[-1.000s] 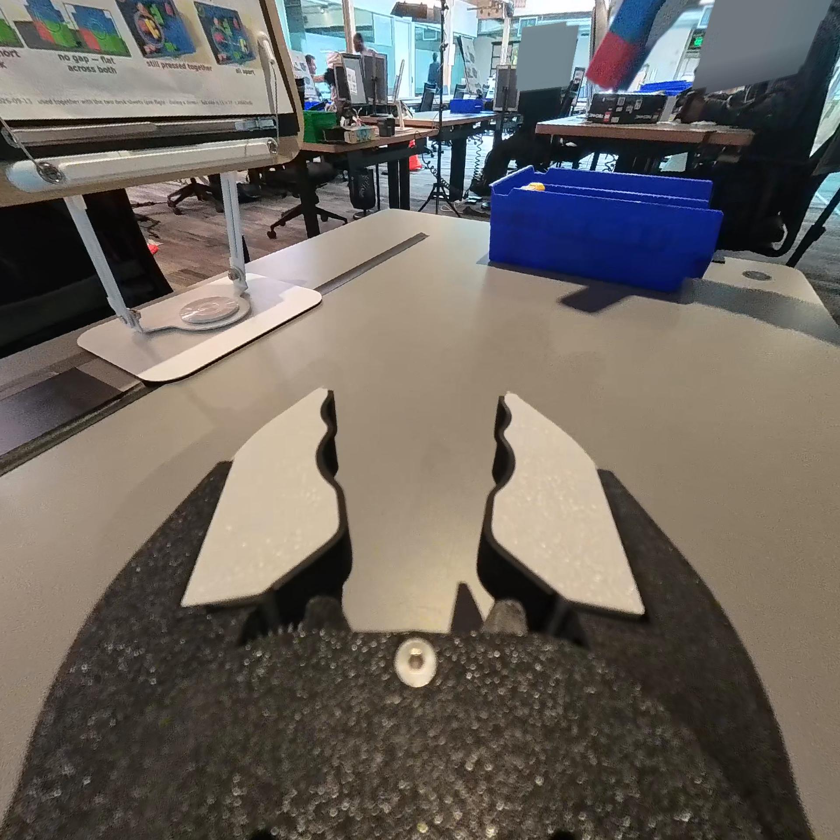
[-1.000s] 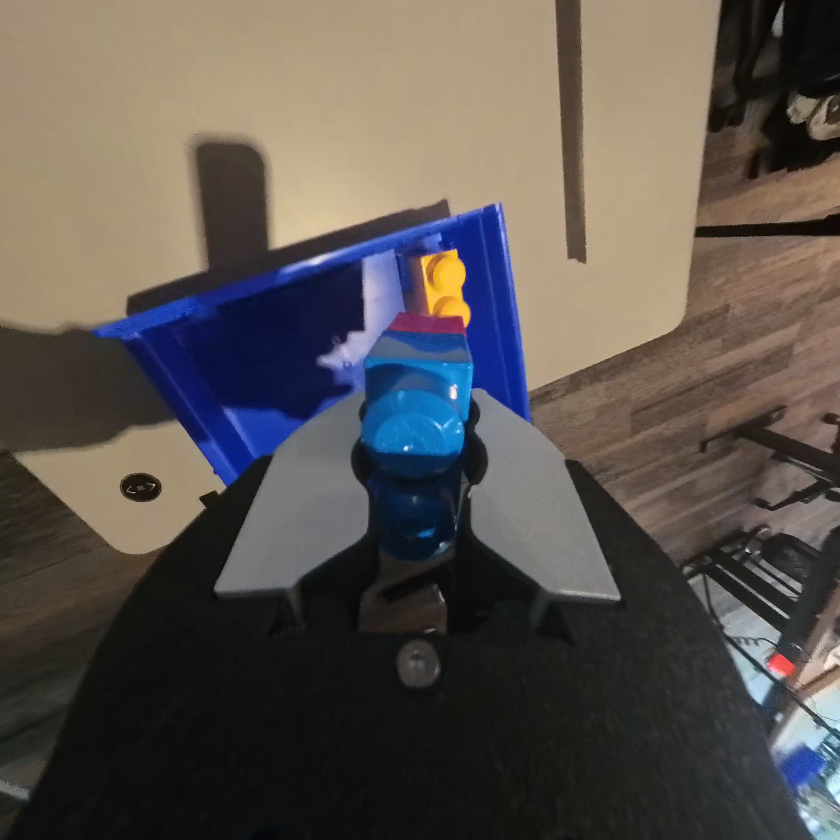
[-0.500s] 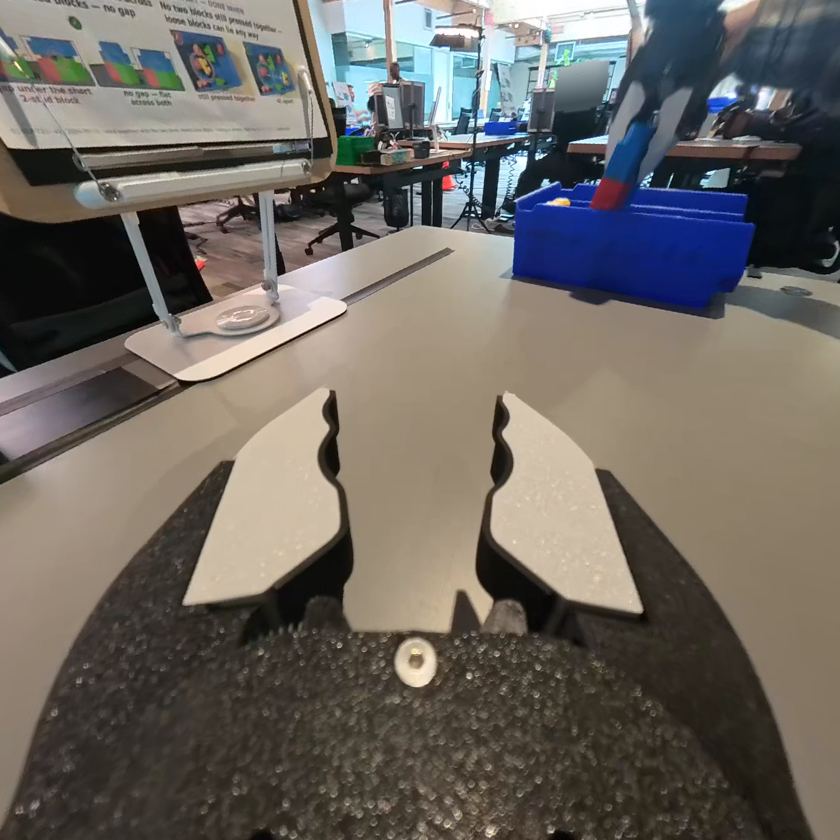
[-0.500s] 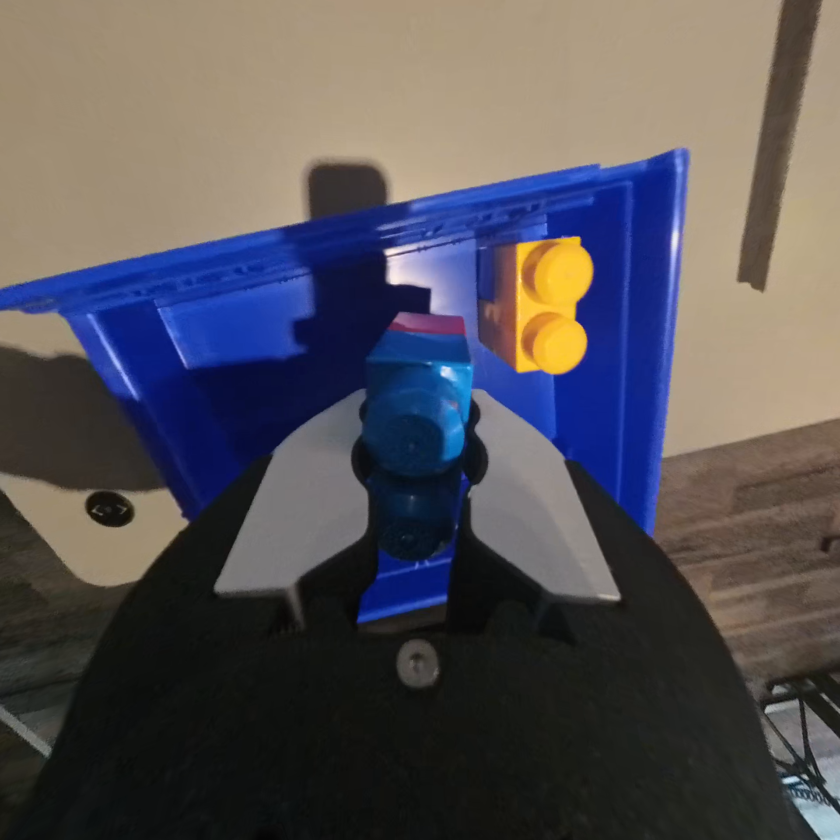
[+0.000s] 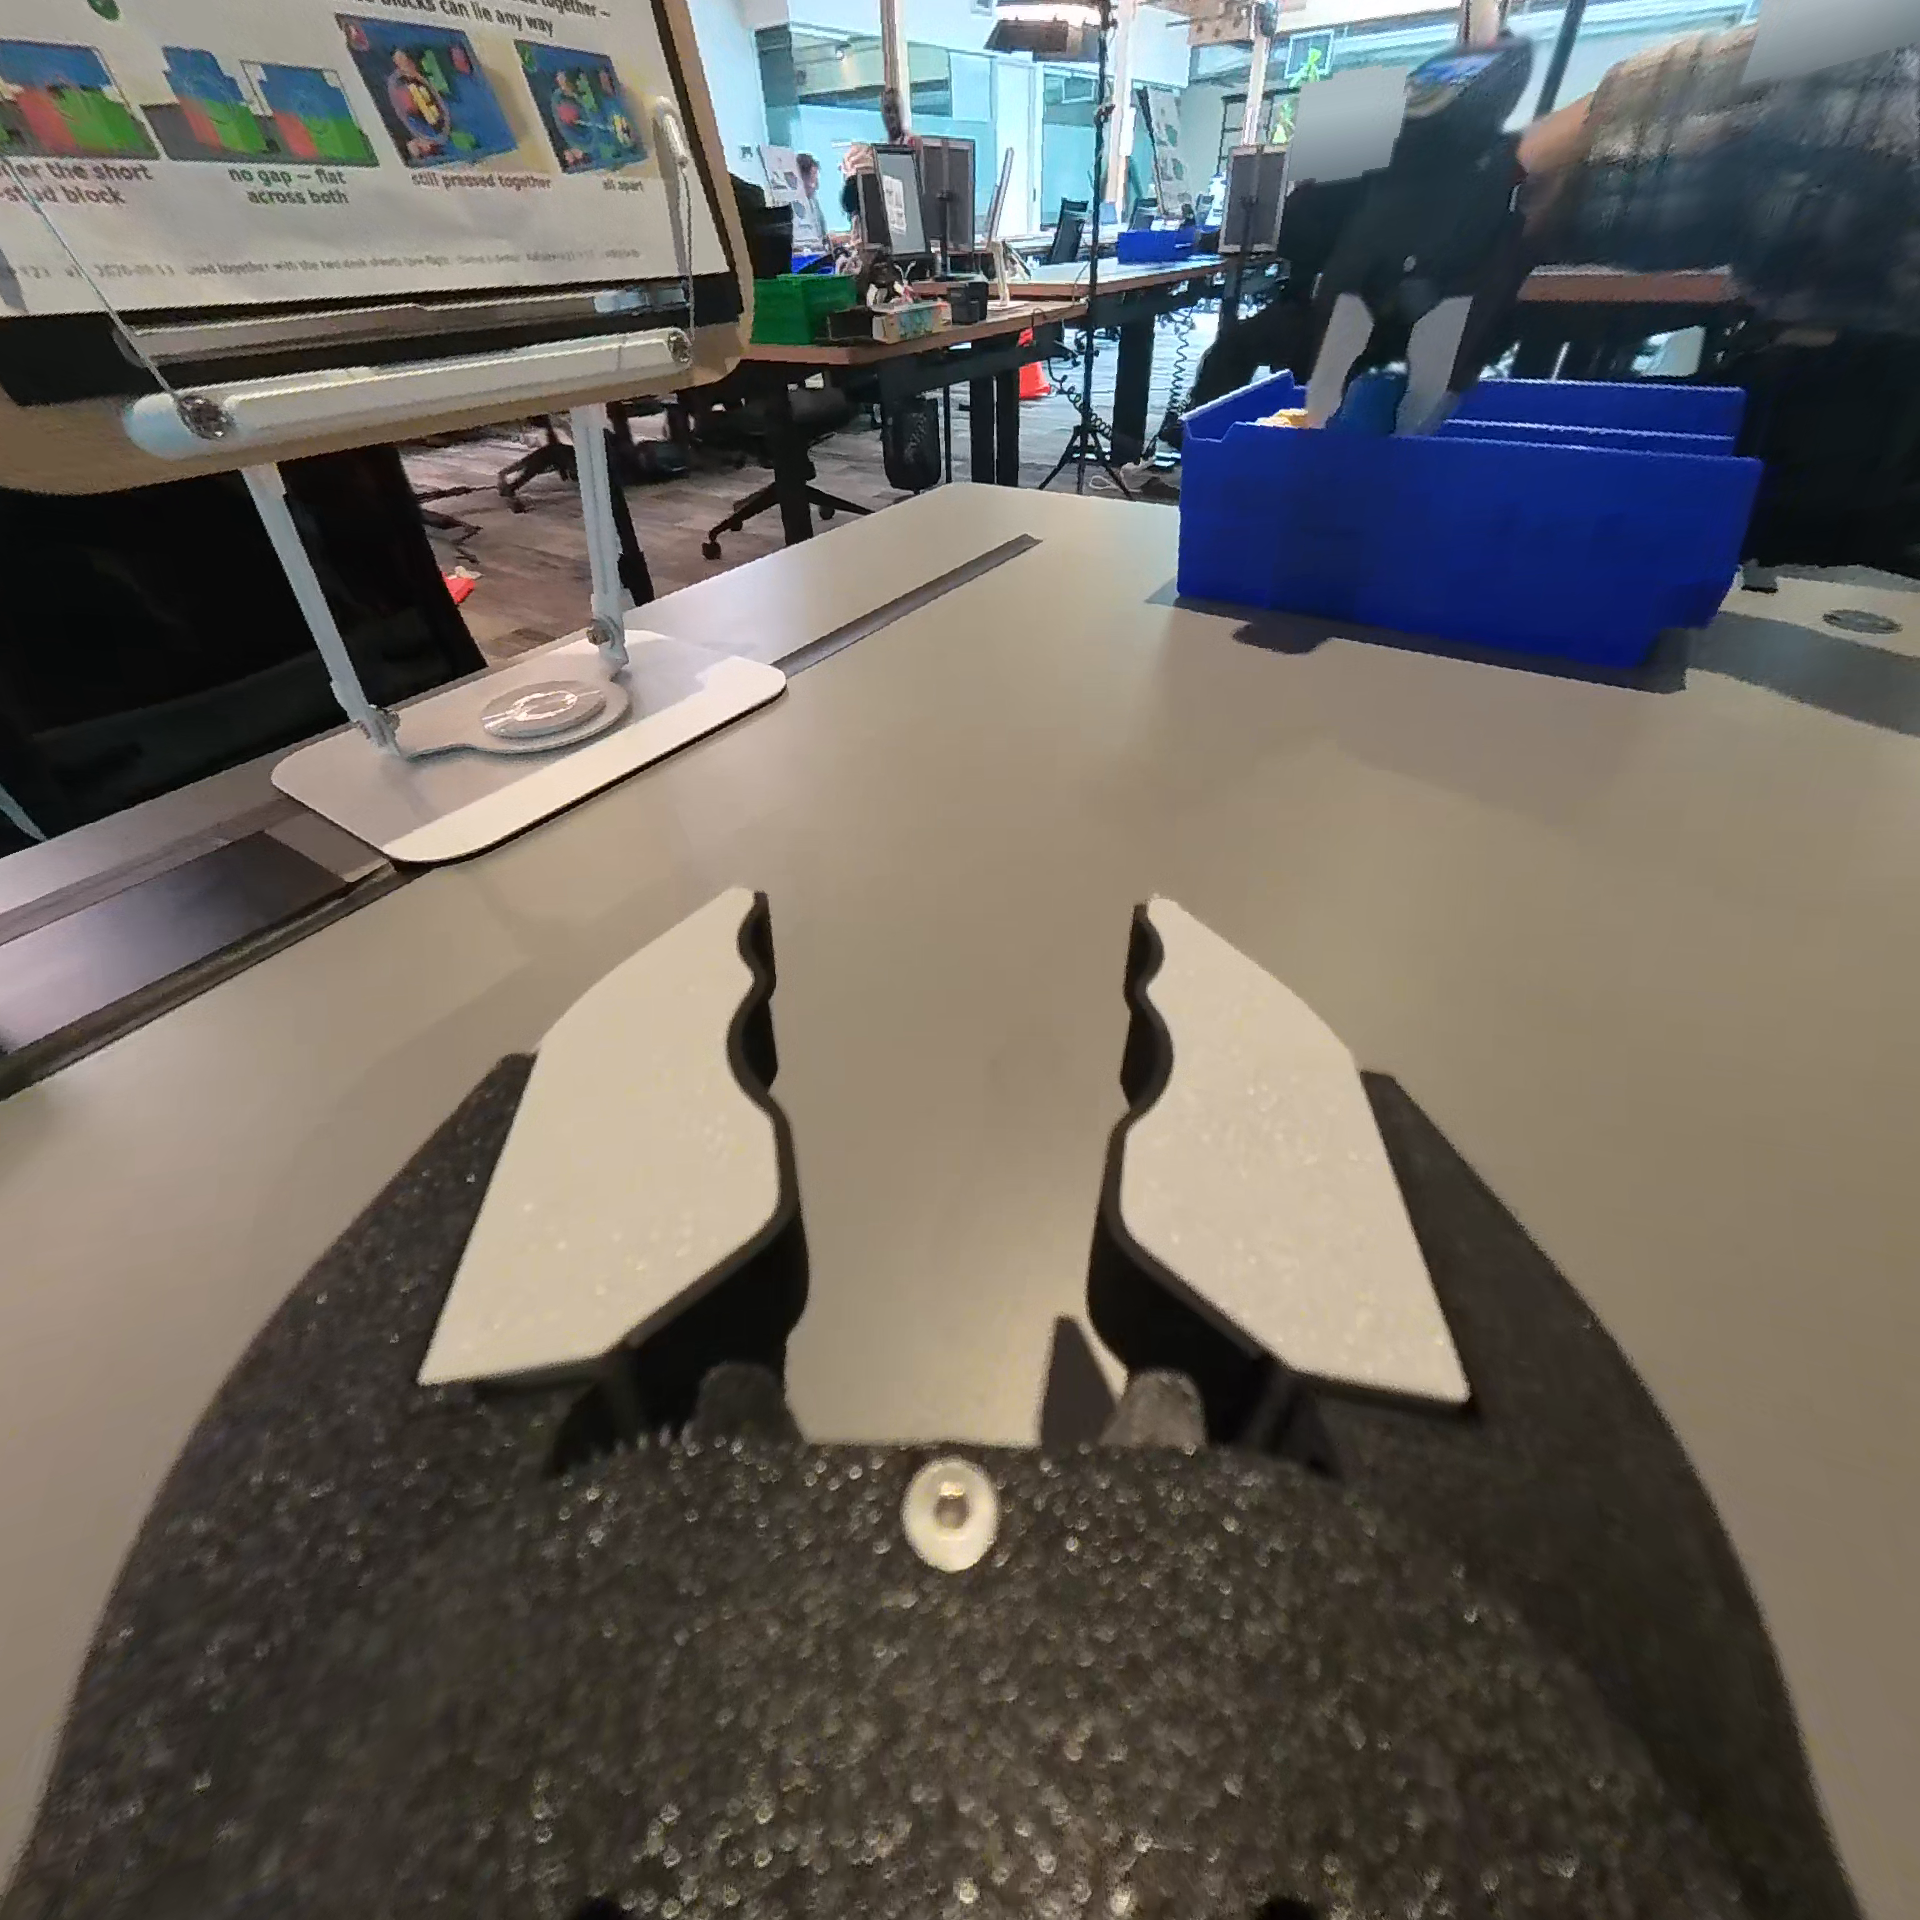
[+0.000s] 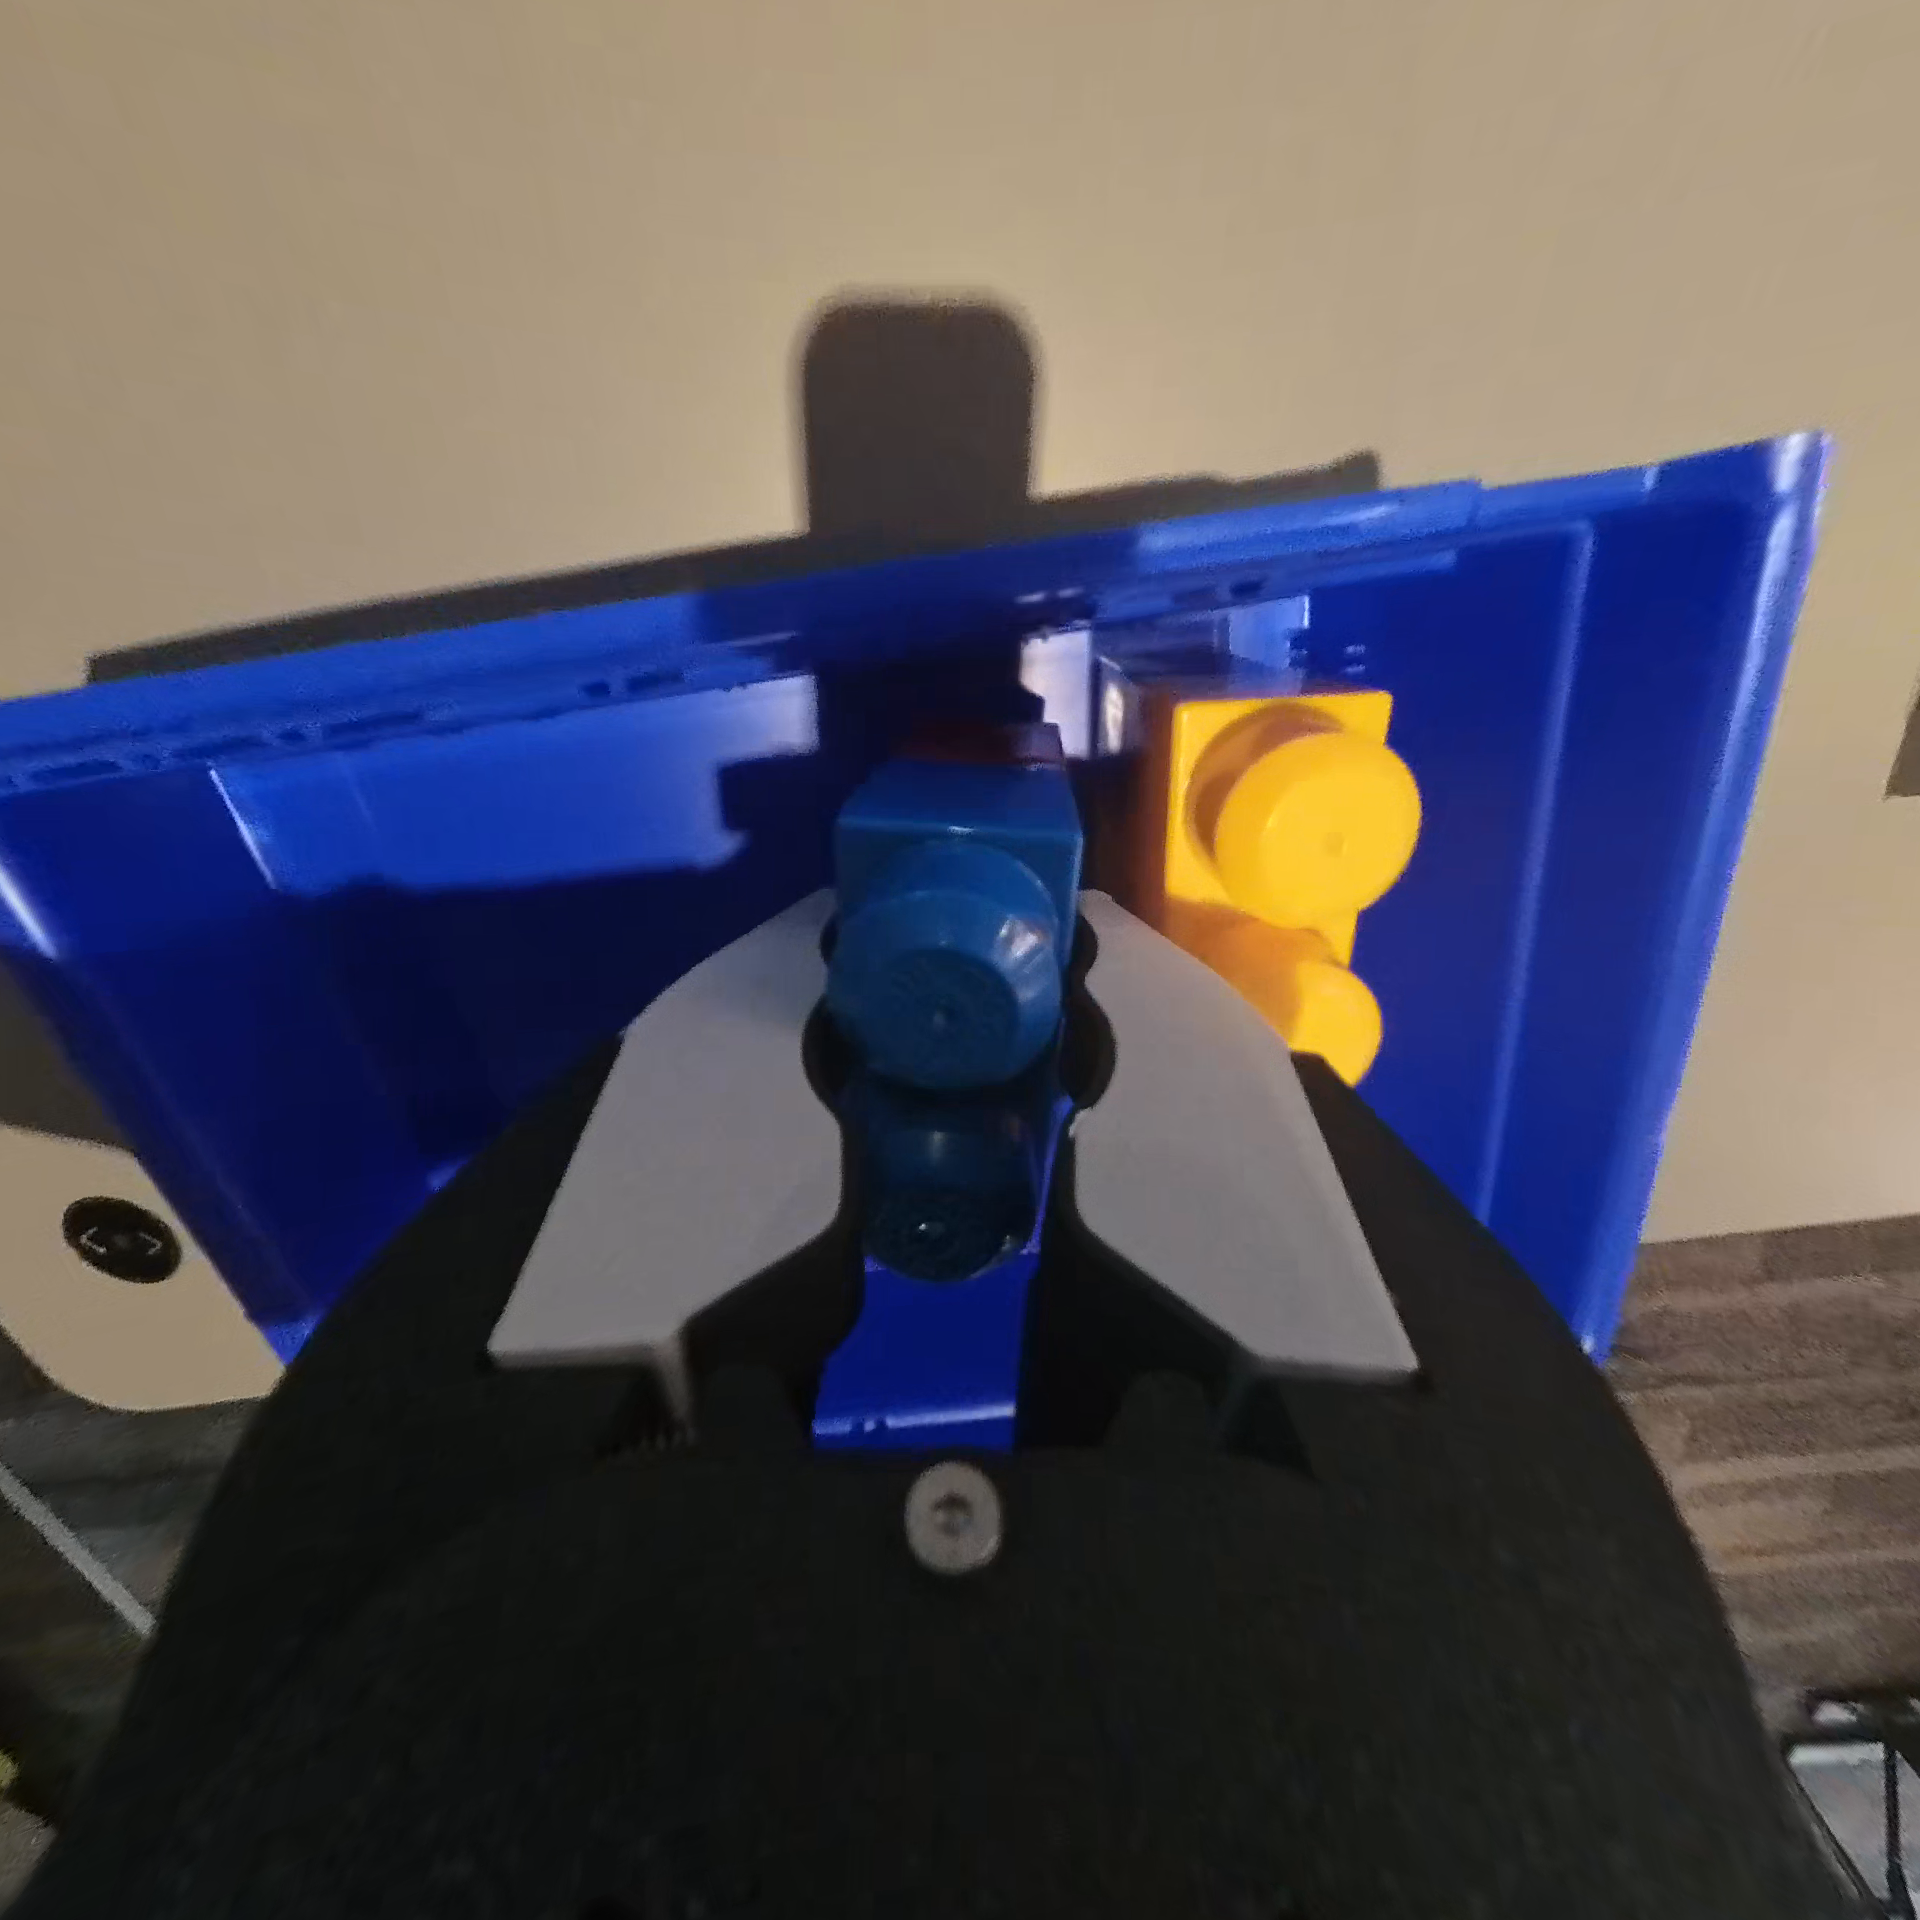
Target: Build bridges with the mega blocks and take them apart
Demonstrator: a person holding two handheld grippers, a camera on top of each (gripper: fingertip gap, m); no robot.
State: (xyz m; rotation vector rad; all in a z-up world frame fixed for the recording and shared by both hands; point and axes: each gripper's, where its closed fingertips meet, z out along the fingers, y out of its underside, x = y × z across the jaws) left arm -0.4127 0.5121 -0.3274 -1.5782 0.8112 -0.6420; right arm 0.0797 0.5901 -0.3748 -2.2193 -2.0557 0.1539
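My right gripper (image 6: pixel 956 925) is shut on a blue block (image 6: pixel 951 935) with a red block (image 6: pixel 977 743) joined under it, and holds them down inside the blue bin (image 6: pixel 416 935). A yellow block (image 6: pixel 1288 831) lies in the bin just to the right of them. My left gripper (image 5: pixel 951 925) is open and empty, low over the grey table (image 5: pixel 1351 831). In the left wrist view the right gripper (image 5: pixel 1387 400) reaches into the bin (image 5: pixel 1455 540) at the far right, with the blue block (image 5: pixel 1371 400) showing between its fingers.
A stand with an instruction sheet (image 5: pixel 312 156) rests on a white base plate (image 5: pixel 530 748) at the table's far left. A dark slot (image 5: pixel 904 613) runs along the table's back. The floor (image 6: pixel 1766 1455) lies beyond the table's edge by the bin. Desks and chairs stand behind.
My right gripper has come down with the blue and red blocks from above the bin into it, beside the yellow block. The left gripper has stayed open over the table.
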